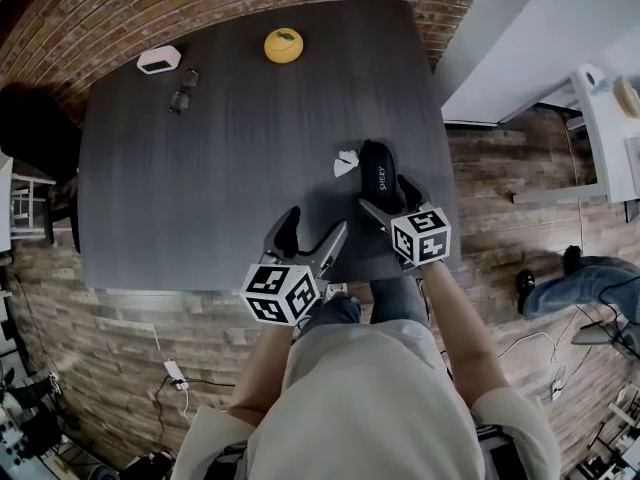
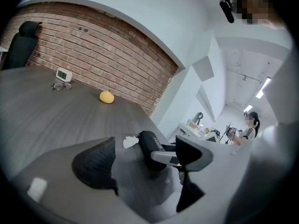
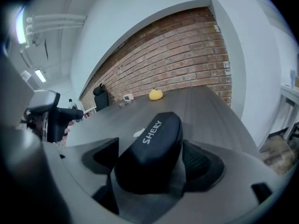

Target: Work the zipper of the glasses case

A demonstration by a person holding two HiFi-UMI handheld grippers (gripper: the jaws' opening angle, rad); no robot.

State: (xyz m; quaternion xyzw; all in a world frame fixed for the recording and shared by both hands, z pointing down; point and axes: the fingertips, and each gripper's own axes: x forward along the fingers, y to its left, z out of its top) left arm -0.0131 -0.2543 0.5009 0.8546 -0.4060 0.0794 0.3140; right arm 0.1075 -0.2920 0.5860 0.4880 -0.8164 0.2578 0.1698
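Now the right gripper (image 3: 150,161) has its jaws closed on the near end of the black glasses case (image 3: 152,141). One jaw presses on each side, and the case pokes out in front with white letters on top. From the head view, the case (image 1: 377,171) lies near the right edge of the dark surface (image 1: 200,168), close to the person. A small white scrap (image 1: 346,161) sits just beside it.

The left gripper (image 2: 145,162) has its jaws open with nothing between them. It hangs just to the left of the case, not touching it, and points toward it.

So the step looks like this: one gripper holds the case steady, and the other gets ready to go for the zipper. No view shows the zipper pull. The next move probably calls for the left gripper to find that little pull, pinch it, and slide it along the edge while the right gripper keeps the case from slipping.

Far across the surface are a yellow fruit (image 1: 284,45), a small white clock (image 1: 159,59) and a pair of glasses (image 1: 183,90).
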